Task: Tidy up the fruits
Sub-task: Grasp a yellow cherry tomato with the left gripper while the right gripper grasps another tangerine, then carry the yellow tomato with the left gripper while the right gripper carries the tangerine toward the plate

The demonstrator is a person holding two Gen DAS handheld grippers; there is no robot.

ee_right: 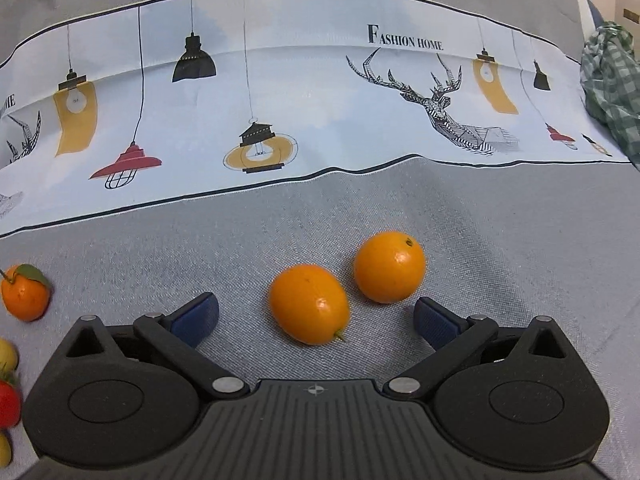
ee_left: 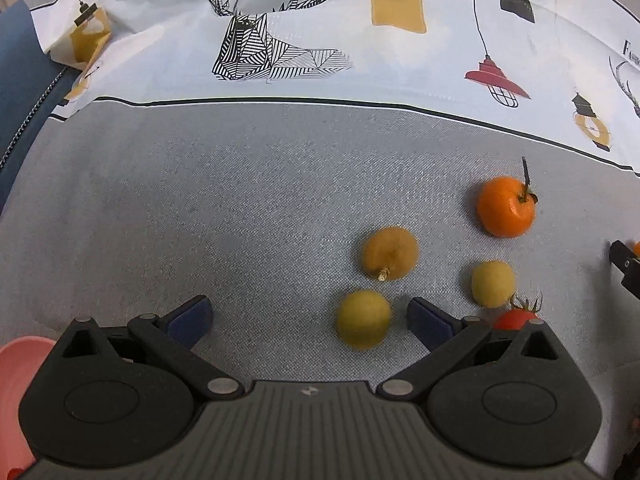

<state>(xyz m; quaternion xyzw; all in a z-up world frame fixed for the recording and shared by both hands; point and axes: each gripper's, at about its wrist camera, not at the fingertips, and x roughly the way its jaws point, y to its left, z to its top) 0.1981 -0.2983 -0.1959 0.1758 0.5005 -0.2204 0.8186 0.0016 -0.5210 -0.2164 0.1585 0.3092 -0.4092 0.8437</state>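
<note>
Here both grippers gape wide, empty: left gripper [ee_left: 310,318] beside a yellow fruit [ee_left: 363,319] on the grey cloth [ee_left: 200,208]; right gripper [ee_right: 316,318] around a kumquat [ee_right: 309,304]. Pink bowl [ee_left: 16,384] at left edge, contents mostly hidden.

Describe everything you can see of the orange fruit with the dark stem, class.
The orange fruit is round, glossy and bright, with a thin dark stem sticking up from a dimple; the right wrist view shows a green leaf on it. It rests on the grey cloth, apart from the yellow fruits, touching nothing else.
</note>
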